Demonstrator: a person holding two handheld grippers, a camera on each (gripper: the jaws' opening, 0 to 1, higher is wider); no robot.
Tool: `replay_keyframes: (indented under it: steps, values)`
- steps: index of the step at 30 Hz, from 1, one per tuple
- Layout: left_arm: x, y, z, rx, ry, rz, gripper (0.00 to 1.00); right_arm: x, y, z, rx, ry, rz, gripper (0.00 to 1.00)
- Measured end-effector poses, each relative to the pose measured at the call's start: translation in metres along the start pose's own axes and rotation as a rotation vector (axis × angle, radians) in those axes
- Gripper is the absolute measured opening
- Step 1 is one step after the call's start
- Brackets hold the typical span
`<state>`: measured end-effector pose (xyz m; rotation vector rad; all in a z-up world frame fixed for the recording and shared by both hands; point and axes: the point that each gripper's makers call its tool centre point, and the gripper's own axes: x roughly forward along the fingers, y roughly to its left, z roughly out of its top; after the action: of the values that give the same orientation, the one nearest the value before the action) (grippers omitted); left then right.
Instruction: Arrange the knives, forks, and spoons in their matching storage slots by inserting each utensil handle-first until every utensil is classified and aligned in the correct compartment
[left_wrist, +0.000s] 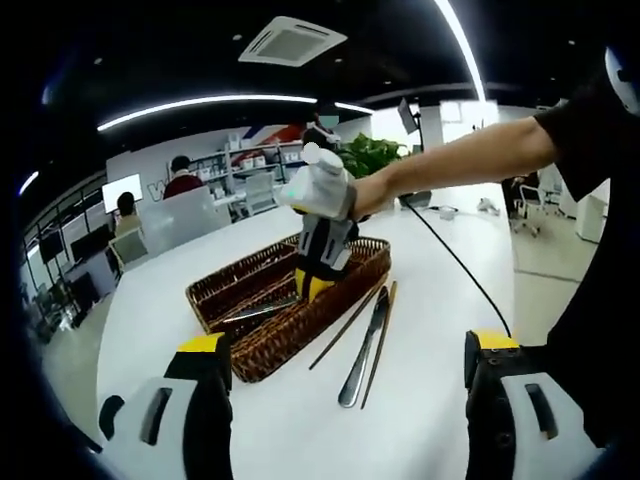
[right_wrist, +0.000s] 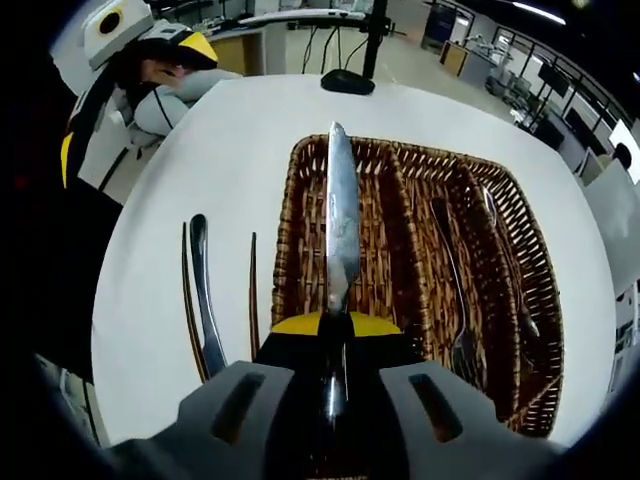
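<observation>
The right tool (right_wrist: 335, 350) is clamped on a knife (right_wrist: 340, 225), blade pointing away over the wicker tray (right_wrist: 400, 160) on the white table (right_wrist: 230, 130). The right gripper view looks down into the tray's slots, where a fork (right_wrist: 455, 290) lies. The left gripper view shows that tool (left_wrist: 312, 285) from the side, dipped into the tray (left_wrist: 260, 350), while the left tool (left_wrist: 345, 400) hangs empty, jaws wide apart. A utensil (left_wrist: 365, 350) and two chopsticks (left_wrist: 345, 325) lie just beside the tray.
</observation>
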<state>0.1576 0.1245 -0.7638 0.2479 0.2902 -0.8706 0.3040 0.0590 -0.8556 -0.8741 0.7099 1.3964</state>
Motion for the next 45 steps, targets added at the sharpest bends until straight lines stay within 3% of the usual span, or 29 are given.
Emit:
replay_keyframes:
  steps: [16, 31, 39, 45]
  values:
    - [0.001, 0.003, -0.004, 0.004, 0.017, -0.003, 0.98, 0.006, 0.001, -0.004, 0.052, -0.002, 0.028, 0.07]
    - [-0.002, 0.010, -0.008, -0.003, 0.030, 0.010, 0.98, 0.010, 0.000, -0.009, 0.024, 0.026, 0.040, 0.07]
    - [0.001, 0.012, -0.009, -0.004, 0.042, 0.010, 0.98, -0.002, -0.004, 0.004, 0.051, -0.042, 0.026, 0.07]
    - [0.001, 0.011, -0.008, -0.013, 0.037, 0.008, 0.98, -0.017, -0.016, 0.010, 0.135, -0.120, -0.089, 0.19]
